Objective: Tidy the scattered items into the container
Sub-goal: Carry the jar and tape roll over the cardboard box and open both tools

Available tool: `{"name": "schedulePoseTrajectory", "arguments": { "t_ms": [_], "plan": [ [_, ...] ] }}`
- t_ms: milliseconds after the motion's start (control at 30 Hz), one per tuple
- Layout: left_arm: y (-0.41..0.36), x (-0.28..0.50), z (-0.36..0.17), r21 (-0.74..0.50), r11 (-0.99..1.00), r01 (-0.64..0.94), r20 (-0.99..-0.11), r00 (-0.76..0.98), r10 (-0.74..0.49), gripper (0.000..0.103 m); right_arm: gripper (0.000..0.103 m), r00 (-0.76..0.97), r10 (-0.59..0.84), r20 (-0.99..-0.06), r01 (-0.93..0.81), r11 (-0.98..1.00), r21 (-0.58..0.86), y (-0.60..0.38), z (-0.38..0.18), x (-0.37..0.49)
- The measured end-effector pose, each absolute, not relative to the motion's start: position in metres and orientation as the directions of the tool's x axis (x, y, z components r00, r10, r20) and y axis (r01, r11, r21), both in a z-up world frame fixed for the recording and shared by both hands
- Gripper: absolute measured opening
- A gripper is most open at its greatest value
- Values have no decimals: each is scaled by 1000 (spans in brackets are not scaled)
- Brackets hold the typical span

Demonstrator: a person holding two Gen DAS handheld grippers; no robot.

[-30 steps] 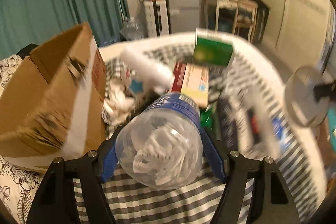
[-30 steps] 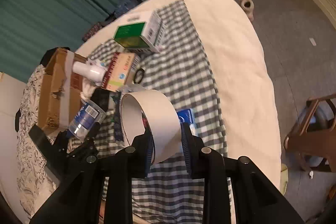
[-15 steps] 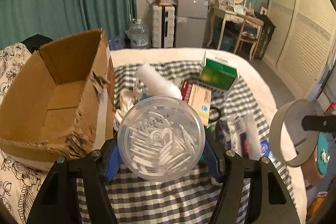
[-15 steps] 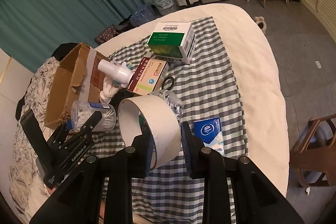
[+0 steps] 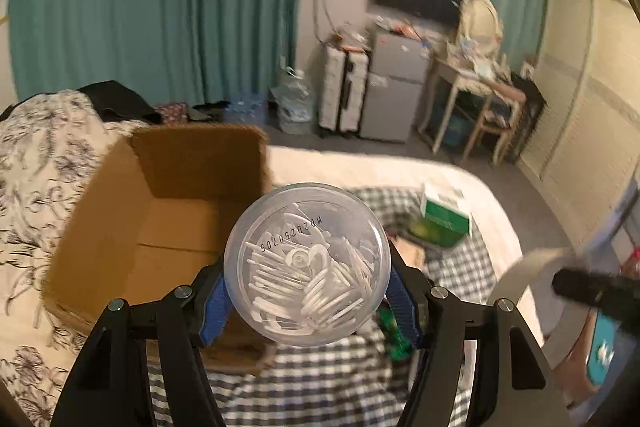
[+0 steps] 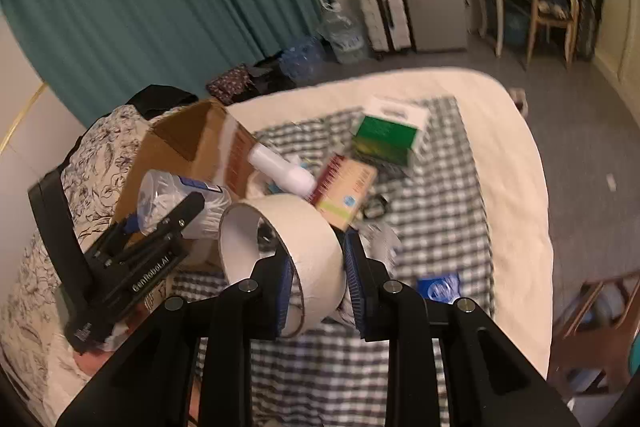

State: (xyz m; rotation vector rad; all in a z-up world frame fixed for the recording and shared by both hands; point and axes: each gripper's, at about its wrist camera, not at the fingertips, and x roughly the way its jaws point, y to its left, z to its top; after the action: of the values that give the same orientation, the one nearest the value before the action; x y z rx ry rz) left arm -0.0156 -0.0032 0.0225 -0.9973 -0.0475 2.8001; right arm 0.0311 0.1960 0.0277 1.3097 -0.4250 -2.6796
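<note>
I am in a bedroom with green curtains (image 5: 160, 7), and all my things lie on a big bed (image 6: 516, 163) with a checked cloth (image 6: 440, 195) spread over it. The cardboard box (image 5: 120, 227) sits open at the left side of the bed, by the flowery blanket (image 5: 36, 163). That box is where everything goes.

Still out on the cloth are a green and white carton (image 6: 388, 135), a flat red and tan box (image 6: 344, 191), a white bottle (image 6: 280, 167) lying on its side, and a small blue packet (image 6: 440, 287).

My left hand-held gripper (image 5: 308, 303) is squeezing a clear plastic jar (image 5: 307, 265) full of little white sticks. The blue pads press on its round sides, and its bottom faces me. It hangs in the air just at the box's near edge. I think the jar is light but smooth and slippery, so holding it around the middle seems best. Squeezing too hard could dent it.

My right hand-held gripper (image 6: 316, 279) is clamped on a big roll of tape (image 6: 280, 255), pinching it across its width. It is up in the air over the cloth, next to the jar. The roll looks stiff and light, and its wide band gives the pads a good flat place to grip.
</note>
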Motion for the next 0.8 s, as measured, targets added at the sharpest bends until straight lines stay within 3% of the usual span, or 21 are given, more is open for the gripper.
{"name": "schedulePoseTrajectory", "arguments": {
  "t_ms": [367,800],
  "plan": [
    [-110,-30,54,-123,-991,54,-561,-827,25,68,25,-636,-284,-717,150,-958,246,73,56,-33],
    [-169,-58,11,-142,-973,180,-633,-773,-51,68,24,-604,-234,-762,230,-966,114,-34,19,-80]
  ]
}}
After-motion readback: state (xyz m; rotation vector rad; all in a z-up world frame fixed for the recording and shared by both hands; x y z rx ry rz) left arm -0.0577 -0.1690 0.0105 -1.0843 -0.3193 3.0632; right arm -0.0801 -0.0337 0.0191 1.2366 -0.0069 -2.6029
